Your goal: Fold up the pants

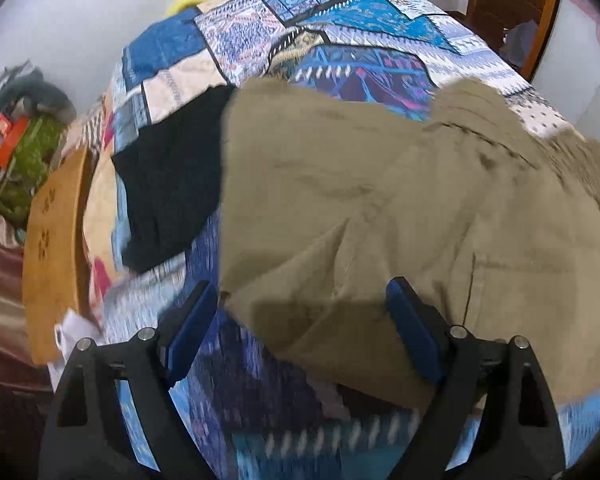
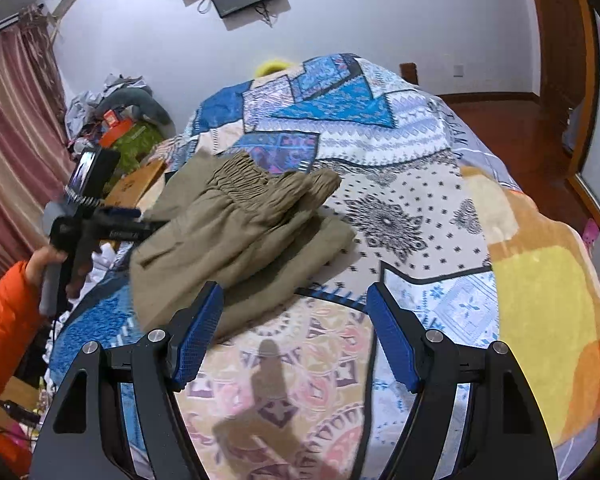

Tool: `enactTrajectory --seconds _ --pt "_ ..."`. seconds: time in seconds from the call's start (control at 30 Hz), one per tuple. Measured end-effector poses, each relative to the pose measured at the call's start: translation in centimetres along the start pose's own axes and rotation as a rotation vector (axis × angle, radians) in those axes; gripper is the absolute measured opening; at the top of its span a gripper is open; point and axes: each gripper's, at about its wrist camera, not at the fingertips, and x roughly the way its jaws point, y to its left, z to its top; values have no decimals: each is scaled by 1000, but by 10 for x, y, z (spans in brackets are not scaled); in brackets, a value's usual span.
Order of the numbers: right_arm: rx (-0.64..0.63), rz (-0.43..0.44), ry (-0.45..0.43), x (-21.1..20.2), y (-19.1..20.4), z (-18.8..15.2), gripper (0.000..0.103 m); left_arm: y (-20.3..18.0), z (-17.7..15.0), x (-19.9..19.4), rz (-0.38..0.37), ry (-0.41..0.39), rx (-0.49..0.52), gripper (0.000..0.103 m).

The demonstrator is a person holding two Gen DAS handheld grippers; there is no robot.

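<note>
Khaki pants [image 2: 240, 236] lie folded on the patchwork bed [image 2: 400, 184].
Left gripper [image 1: 300, 320] and right gripper [image 2: 294, 332] hover over them, jaws spread, empty.

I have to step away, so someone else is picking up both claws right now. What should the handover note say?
Left claw: open, holding nothing, over the near edge of the pants.
Right claw: open, holding nothing, over the quilt just right of the pants.
Pants: on the bed, already folded into a layered bundle, elastic waistband on the far side. A black garment lies to their left.
Done: the first folds.
Left: probably one more fold, or squaring the uneven edges.
</note>
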Motion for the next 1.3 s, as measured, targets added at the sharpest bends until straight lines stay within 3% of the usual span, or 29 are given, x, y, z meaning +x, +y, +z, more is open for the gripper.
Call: enactTrajectory --seconds 0.17,0.3,0.4,0.53,0.73,0.8,0.9,1.0,1.1,1.17,1.3 --pt "-30 36 -2 12 15 2 72 -13 -26 -22 -43 -45 26 87" --pt "-71 16 27 34 22 4 67 -9 -37 -41 -5 -133 29 86" --pt "-77 24 50 44 21 1 53 10 -39 -39 -7 -136 -20 86" --pt "-105 19 45 49 23 -3 39 30 -41 -22 -101 -92 -88 86" --pt "-141 2 50 48 26 -3 38 39 -44 -26 -123 -108 -125 85" --pt "-139 3 54 49 24 -2 38 44 -45 -28 -98 -115 -136 79" --pt "-126 3 55 51 22 -2 38 49 -49 -13 -54 -71 -117 79" --pt "-118 9 56 51 20 -2 38 62 -57 0 -100 -38 -143 80" --pt "-128 -15 45 51 19 -1 38 80 -62 5 -32 -4 -189 79" --pt "-127 -29 41 50 18 -1 39 92 -68 3 20 10 -220 73" --pt "-111 -49 33 43 14 2 43 106 -74 -16 35 -43 -246 72"
